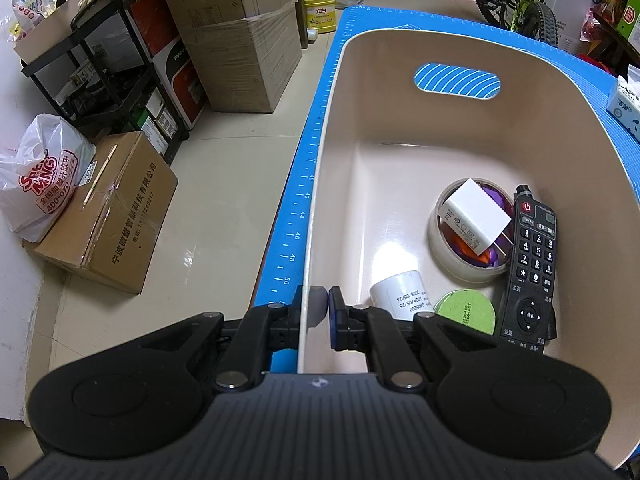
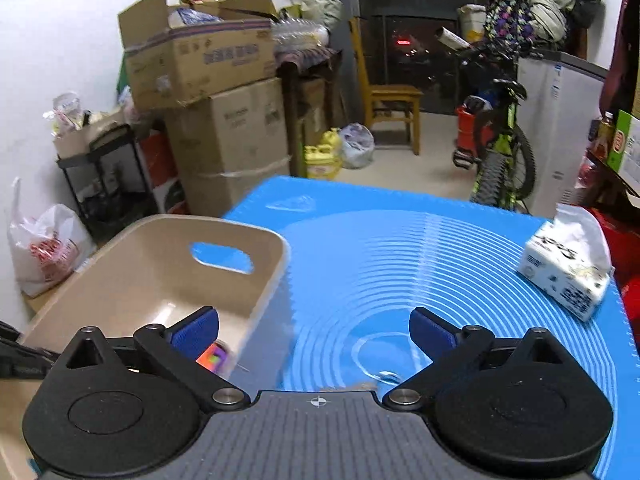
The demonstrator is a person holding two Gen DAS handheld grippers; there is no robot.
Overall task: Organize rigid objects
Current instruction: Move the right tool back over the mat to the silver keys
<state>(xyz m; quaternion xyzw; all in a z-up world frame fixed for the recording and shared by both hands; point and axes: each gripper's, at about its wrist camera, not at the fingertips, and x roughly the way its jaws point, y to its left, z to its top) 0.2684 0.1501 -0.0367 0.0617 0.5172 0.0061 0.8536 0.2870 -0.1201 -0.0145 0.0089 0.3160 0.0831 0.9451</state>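
A beige plastic bin (image 1: 440, 128) stands on a blue mat (image 1: 304, 184). Inside it lie a black remote (image 1: 532, 264), a tape roll (image 1: 448, 256) with a white charger (image 1: 476, 214) on top, a white bottle (image 1: 400, 292) and a green disc (image 1: 468, 310). My left gripper (image 1: 324, 308) is shut on the bin's left wall, one finger outside and one inside. My right gripper (image 2: 314, 332) is open and empty above the mat (image 2: 400, 248), just right of the bin (image 2: 160, 264). A colourful object (image 2: 214, 358) shows in the bin behind its left finger.
A tissue pack (image 2: 568, 272) sits at the mat's right edge. Cardboard boxes (image 1: 112, 208), a black shelf rack (image 1: 108, 64) and a plastic bag (image 1: 40, 180) stand on the floor to the left. A bicycle (image 2: 504, 148) and a wooden chair (image 2: 388, 100) stand beyond the table.
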